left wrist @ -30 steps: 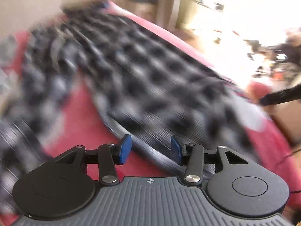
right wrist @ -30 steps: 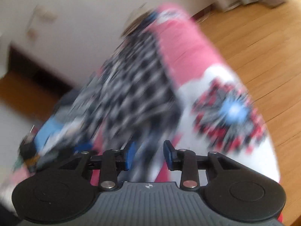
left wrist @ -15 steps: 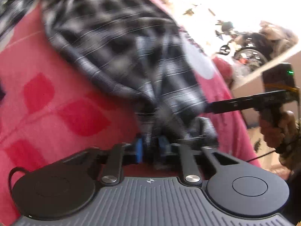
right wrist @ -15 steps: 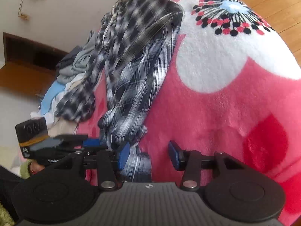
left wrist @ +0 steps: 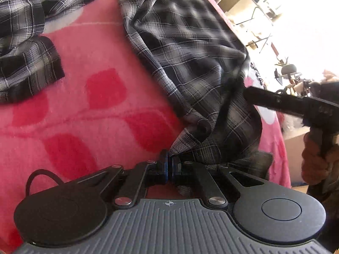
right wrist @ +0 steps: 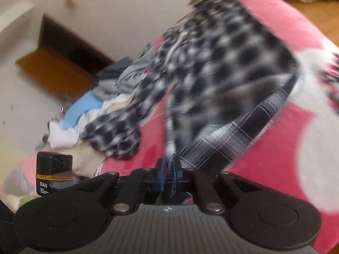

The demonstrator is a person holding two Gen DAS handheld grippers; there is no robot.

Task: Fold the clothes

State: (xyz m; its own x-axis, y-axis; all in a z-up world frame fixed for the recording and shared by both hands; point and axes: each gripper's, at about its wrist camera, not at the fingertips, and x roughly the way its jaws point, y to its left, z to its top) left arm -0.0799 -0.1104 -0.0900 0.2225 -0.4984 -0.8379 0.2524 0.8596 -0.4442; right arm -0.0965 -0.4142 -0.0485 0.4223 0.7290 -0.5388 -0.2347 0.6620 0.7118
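Note:
A black, grey and white plaid shirt [left wrist: 190,48] lies on a pink blanket [left wrist: 84,110] with red leaf shapes. My left gripper [left wrist: 169,167] is shut on the shirt's lower hem, close to the blanket. My right gripper [right wrist: 167,173] is shut on another part of the same hem [right wrist: 233,135], which runs up and right from its fingers. In the left wrist view the right gripper [left wrist: 250,93] reaches into the shirt from the right. A shirt sleeve [left wrist: 27,67] lies at the left.
A pile of other clothes [right wrist: 89,114], blue, white and grey, lies beyond the shirt near the wall. The left gripper's camera box [right wrist: 54,173] shows at lower left. The blanket has a white flower patch [right wrist: 317,148]. Wood floor [right wrist: 317,6] lies beyond the bed edge.
Both grippers went from open to shut on the shirt's hem. The left one closed first, then the right. The shirt's hem now rises off the blanket and the view blurs with motion.

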